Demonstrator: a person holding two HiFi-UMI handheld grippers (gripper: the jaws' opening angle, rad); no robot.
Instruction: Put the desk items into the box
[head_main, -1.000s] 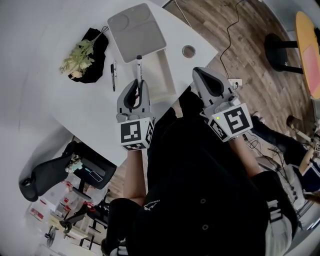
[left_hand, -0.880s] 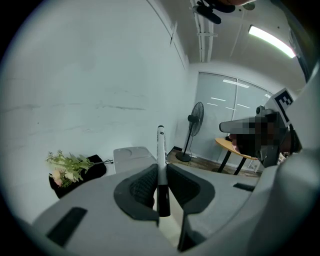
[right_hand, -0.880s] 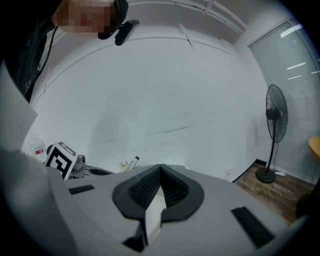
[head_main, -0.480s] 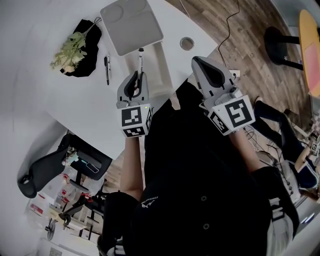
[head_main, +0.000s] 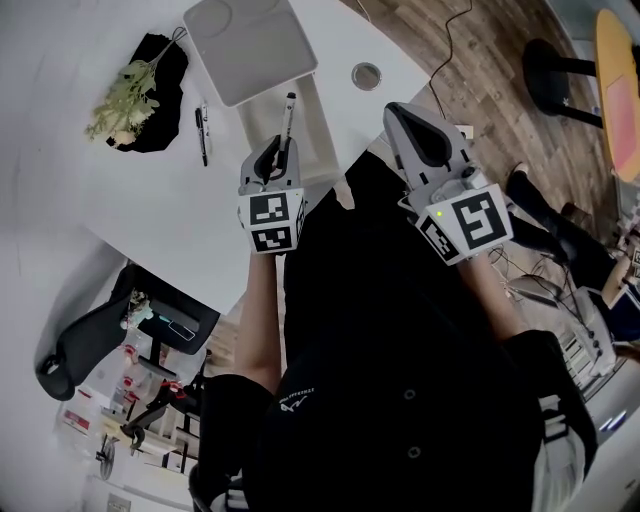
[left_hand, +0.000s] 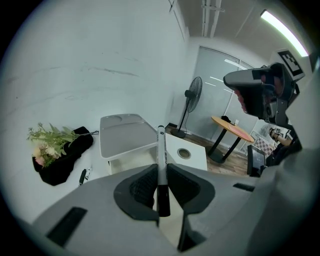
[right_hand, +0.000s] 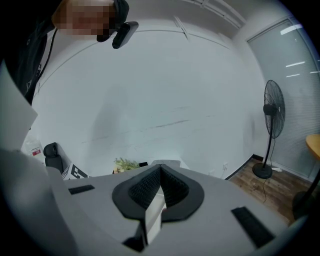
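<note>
Left gripper (head_main: 272, 160): clamped on black-and-white marker pen (left_hand: 161, 150), barrel projecting beyond the jaws.
Marker pen location: over white table (head_main: 150, 205), beside grey-lidded white box (head_main: 250, 45).
Right gripper (right_hand: 160, 172): jaws together, nothing held.

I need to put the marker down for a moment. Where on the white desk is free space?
The widest bare patch of the white desk lies left of the left gripper holding the white marker, between the black pen and the near edge. The far end is crowded: black cloth with flowers, flat grey lid, white box.
</note>
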